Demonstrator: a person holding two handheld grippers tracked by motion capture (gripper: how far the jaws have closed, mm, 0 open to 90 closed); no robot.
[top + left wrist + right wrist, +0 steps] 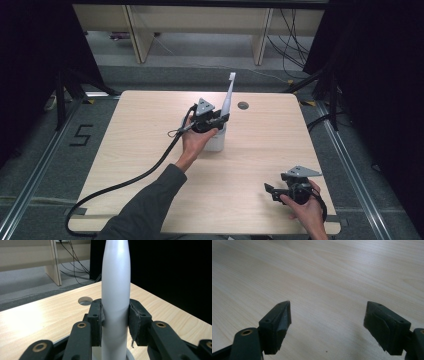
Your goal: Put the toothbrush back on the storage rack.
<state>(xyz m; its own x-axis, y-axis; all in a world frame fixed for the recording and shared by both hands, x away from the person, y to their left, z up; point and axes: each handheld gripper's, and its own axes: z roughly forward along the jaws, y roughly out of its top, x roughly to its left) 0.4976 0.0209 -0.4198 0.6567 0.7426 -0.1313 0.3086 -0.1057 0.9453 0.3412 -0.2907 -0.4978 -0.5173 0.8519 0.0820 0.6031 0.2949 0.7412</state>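
Left gripper pinches a smooth white toothbrush – its head cut off at top; right gripper spread over pale woodgrain table.

A light wooden table with a round grommet hole stands on grey carpet.
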